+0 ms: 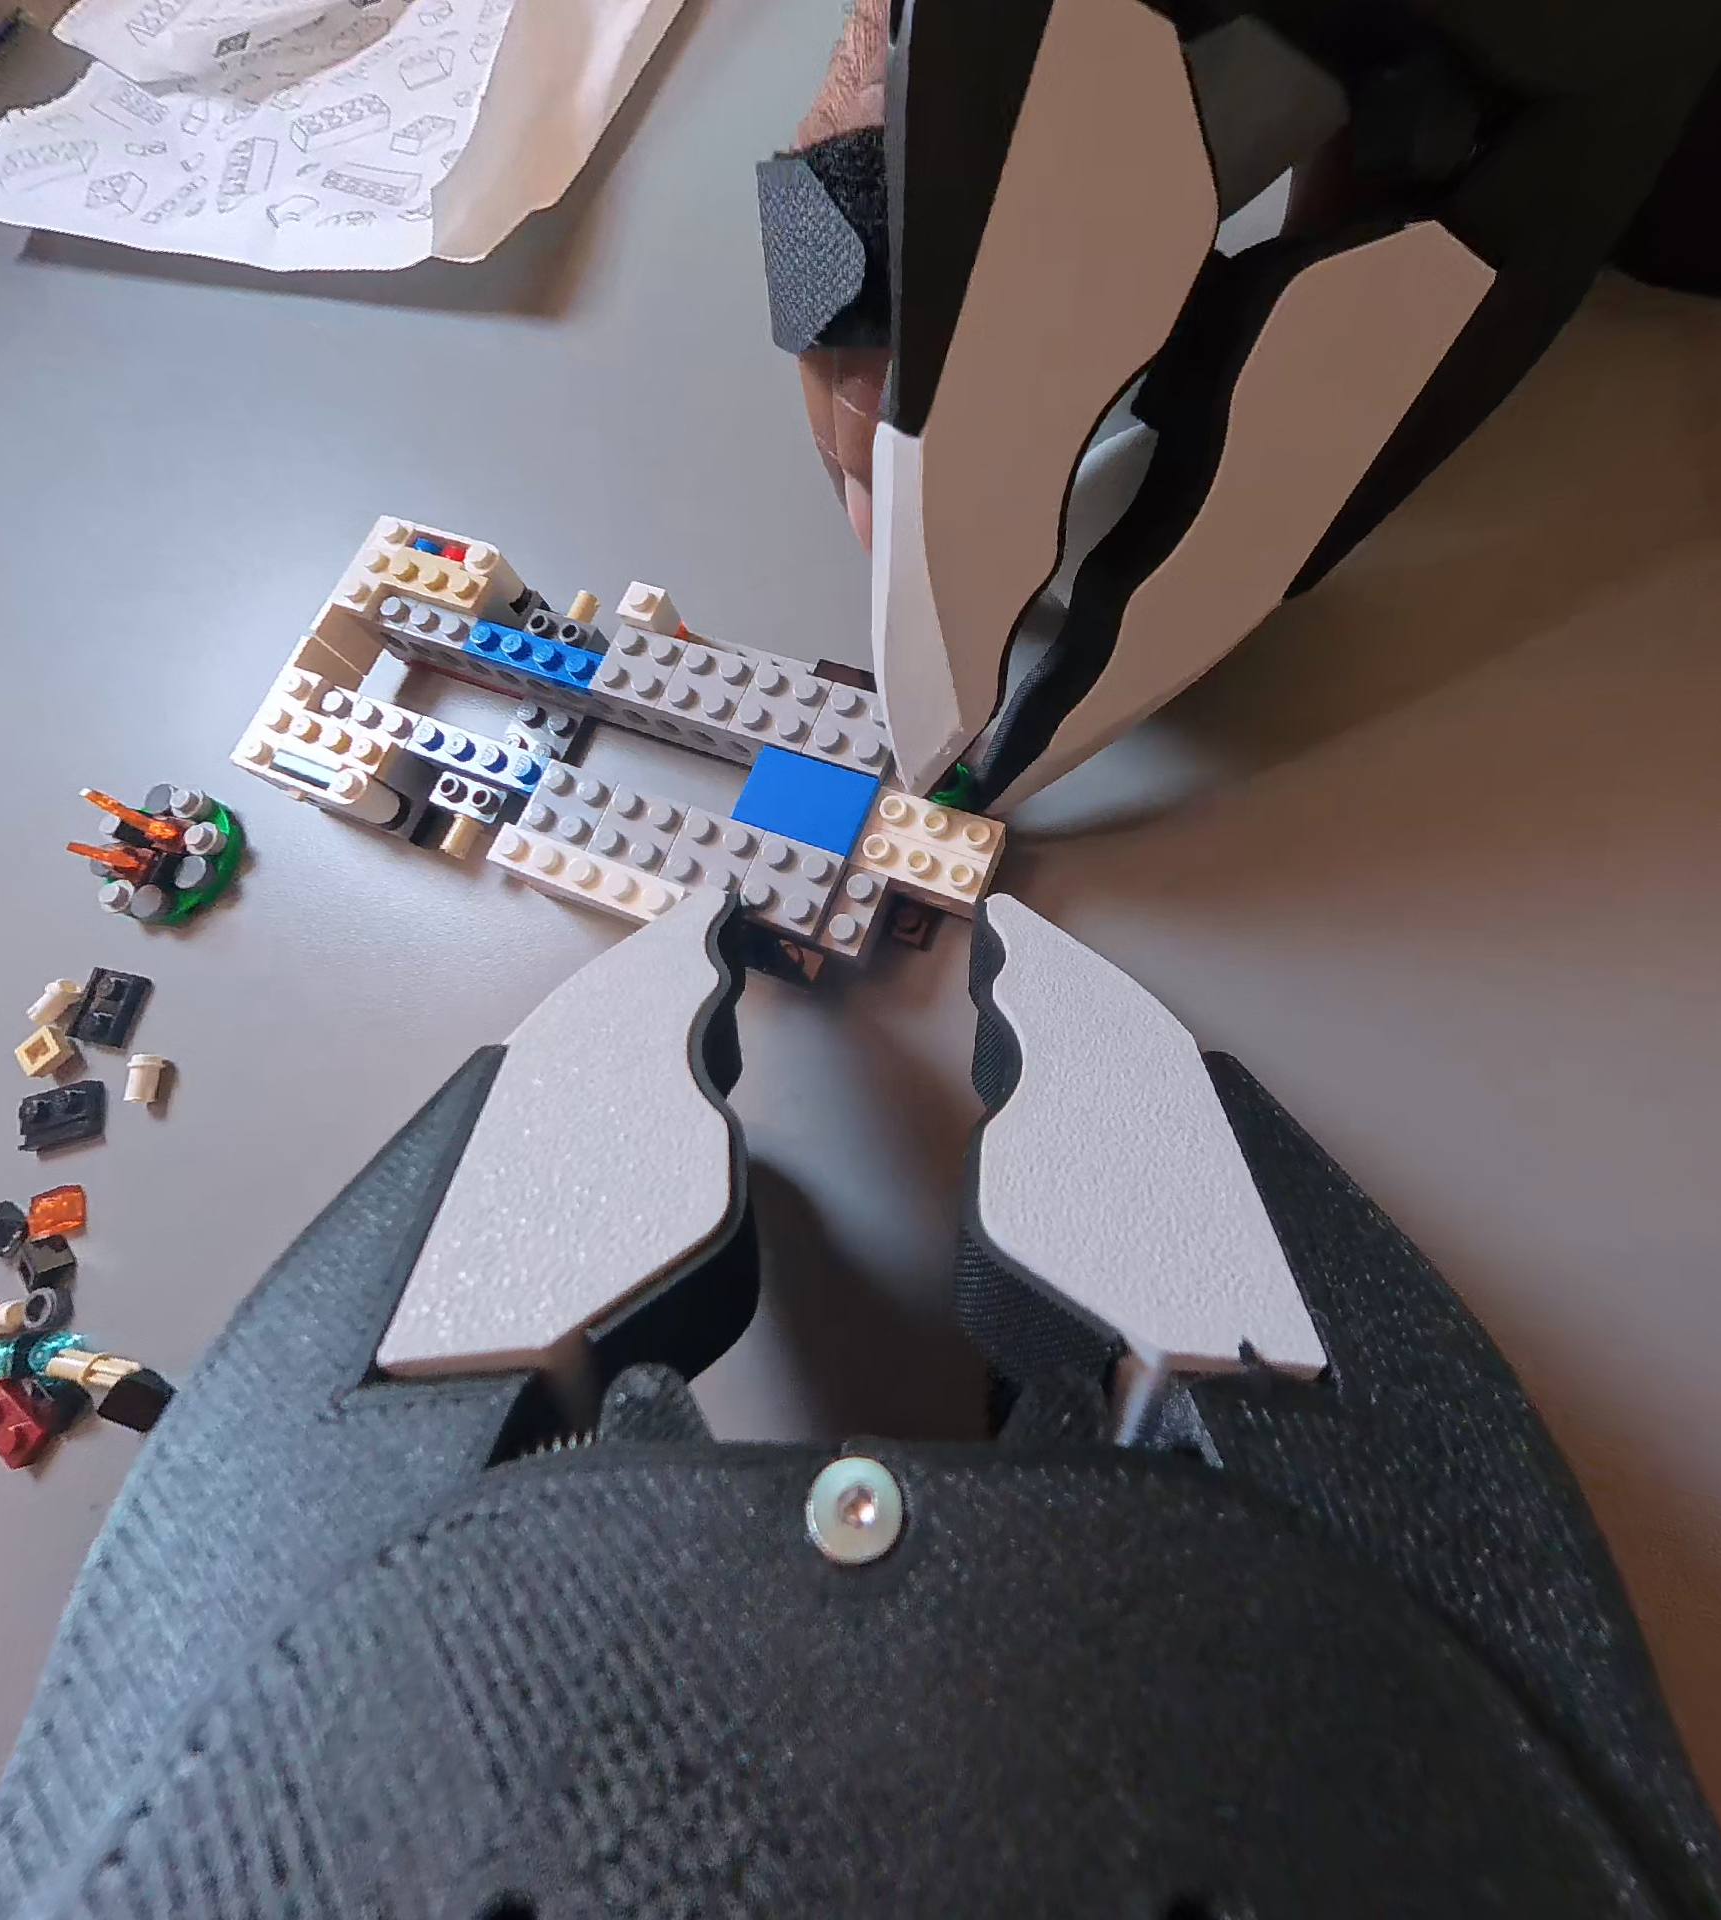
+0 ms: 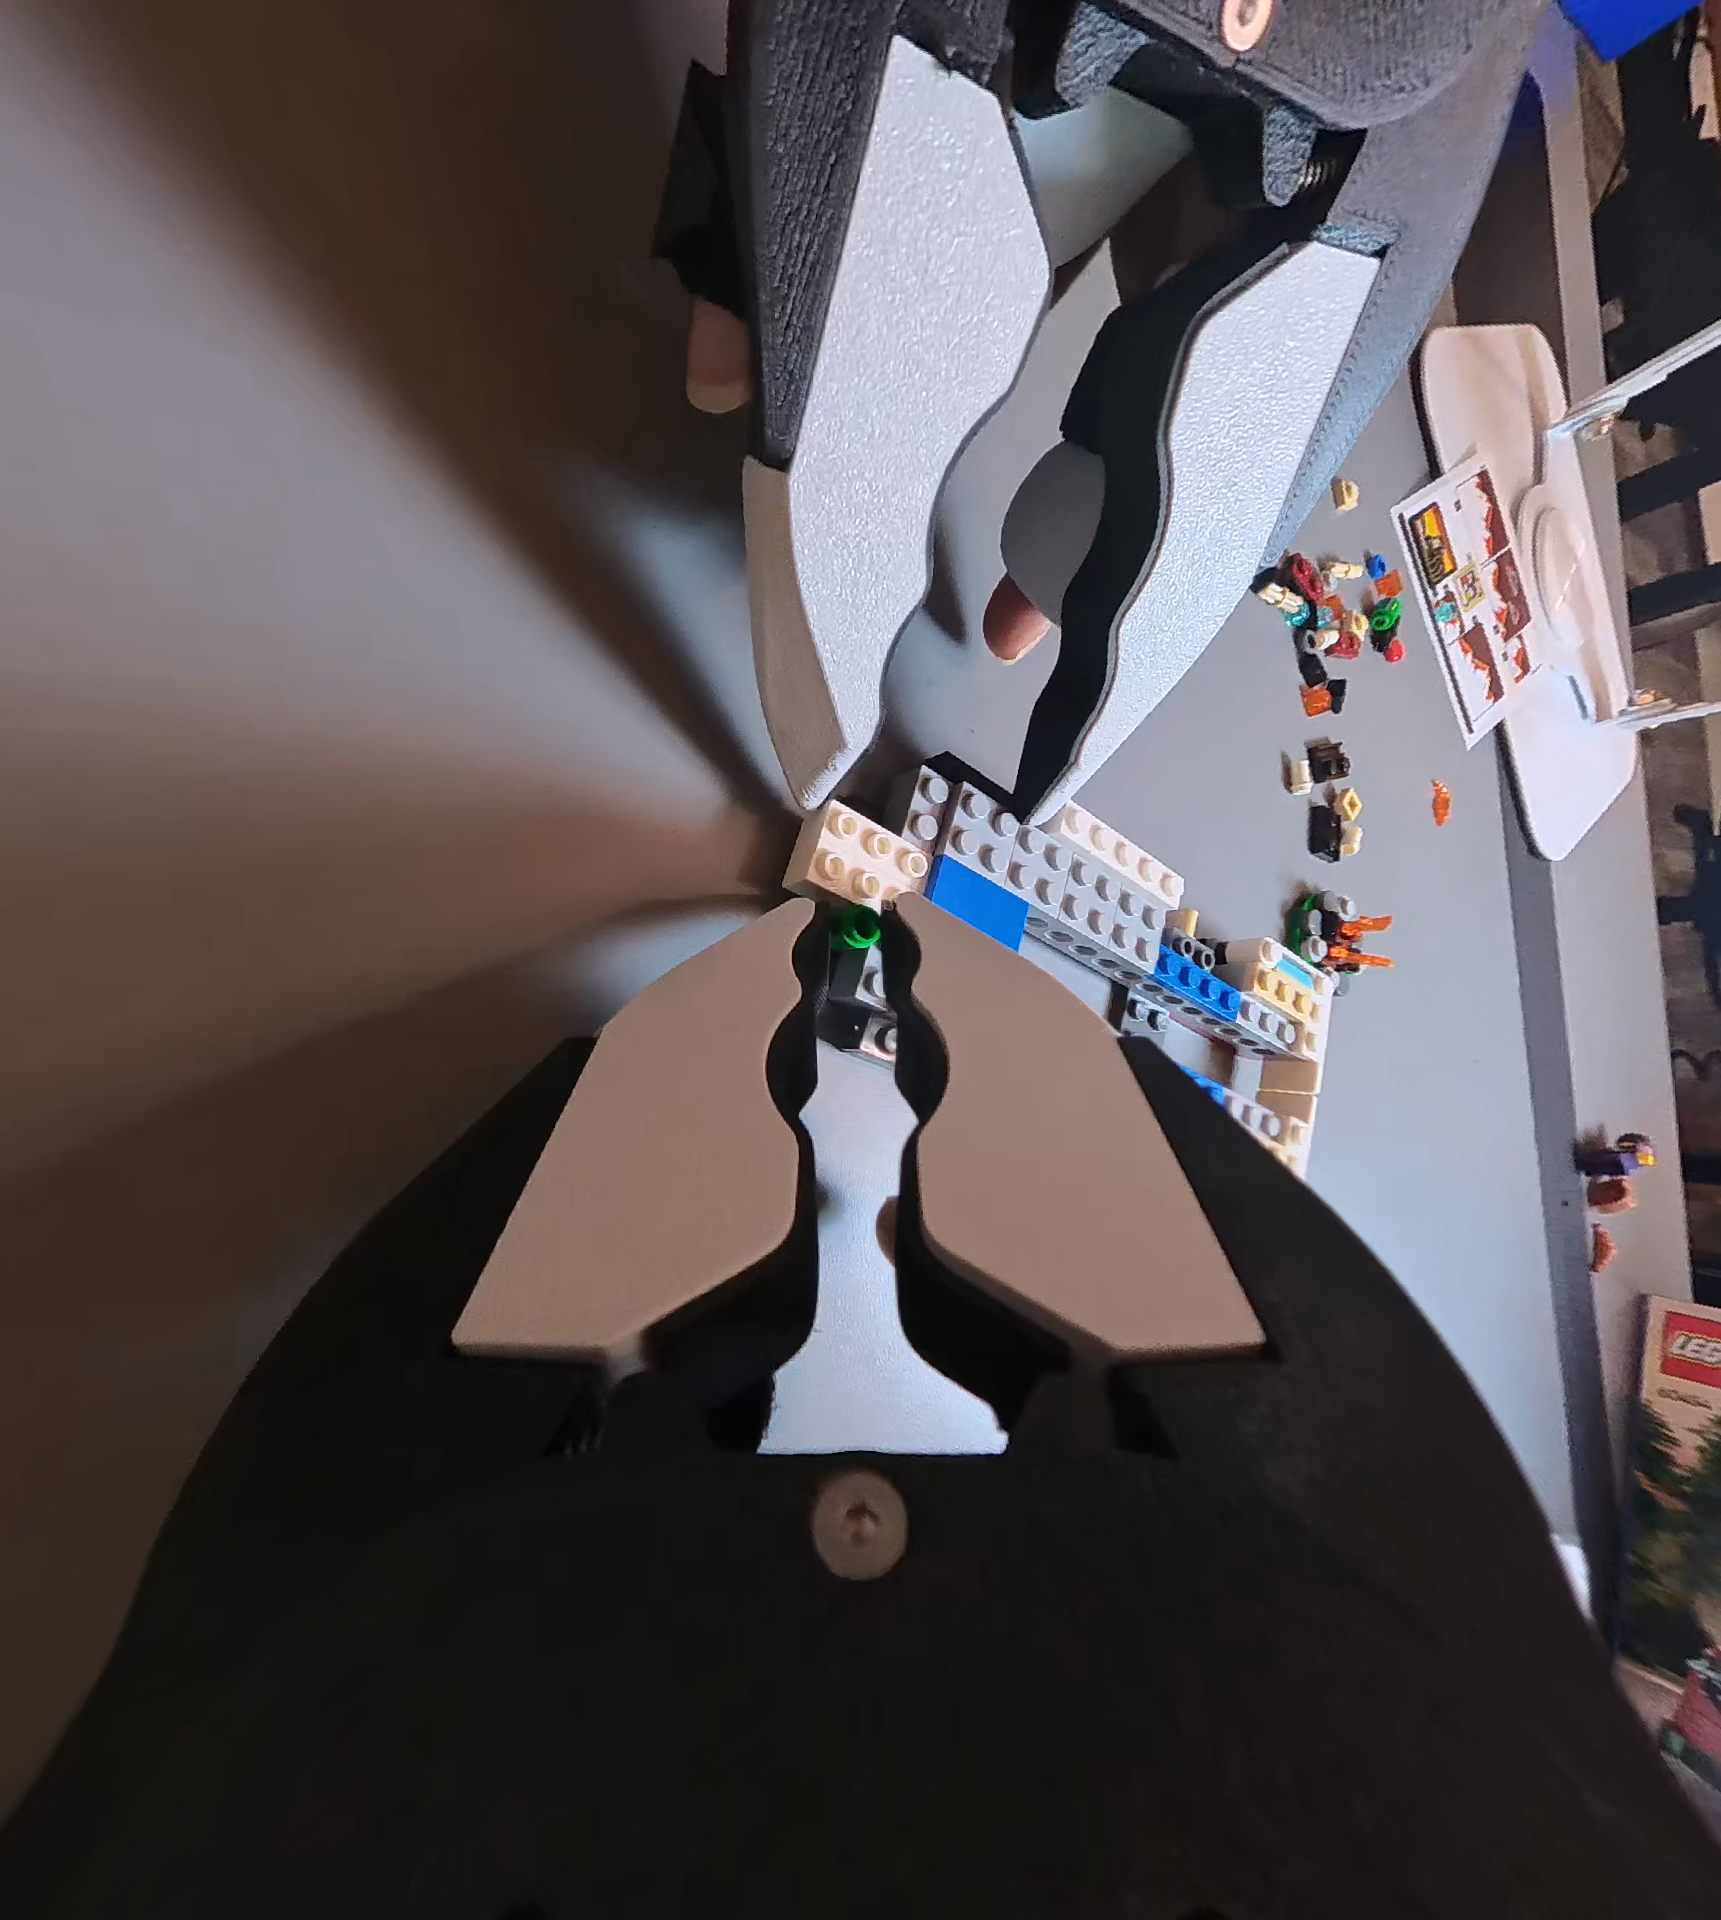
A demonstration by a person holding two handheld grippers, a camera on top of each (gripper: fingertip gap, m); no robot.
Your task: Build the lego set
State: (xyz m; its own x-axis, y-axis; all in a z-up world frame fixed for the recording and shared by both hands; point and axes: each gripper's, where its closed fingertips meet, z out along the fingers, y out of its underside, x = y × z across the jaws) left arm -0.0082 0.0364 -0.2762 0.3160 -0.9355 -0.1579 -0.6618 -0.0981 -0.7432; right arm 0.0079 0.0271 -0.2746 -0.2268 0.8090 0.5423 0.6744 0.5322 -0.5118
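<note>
A long brick model [image 1: 690, 748] of grey, white and blue bricks lies on the grey table [image 1: 212, 468]. My left gripper [image 1: 856, 909] is shut on the model's near end; one tip is by the white plate and the other by the white brick [image 1: 939, 842]. The right wrist view shows it [image 2: 923, 805] touching the model [image 2: 1095, 883] on both sides. My right gripper [image 2: 856, 914] is shut on a small green round piece [image 2: 851, 930] at the far edge of the white brick [image 2: 861, 857], above a black part. It also shows in the left wrist view [image 1: 965, 795], with the green piece [image 1: 960, 781] at its tips.
Loose small pieces [image 1: 56, 1091] and a green round base with orange flames [image 1: 160, 842] lie left of the model. A printed paper bag [image 1: 264, 135] lies at the back. An instruction sheet [image 2: 1469, 603], a white stand base [image 2: 1562, 790] and a box [image 2: 1718, 1455] are near the table edge. Only a small space, under 4 cm, lies between the two pairs of fingers.
</note>
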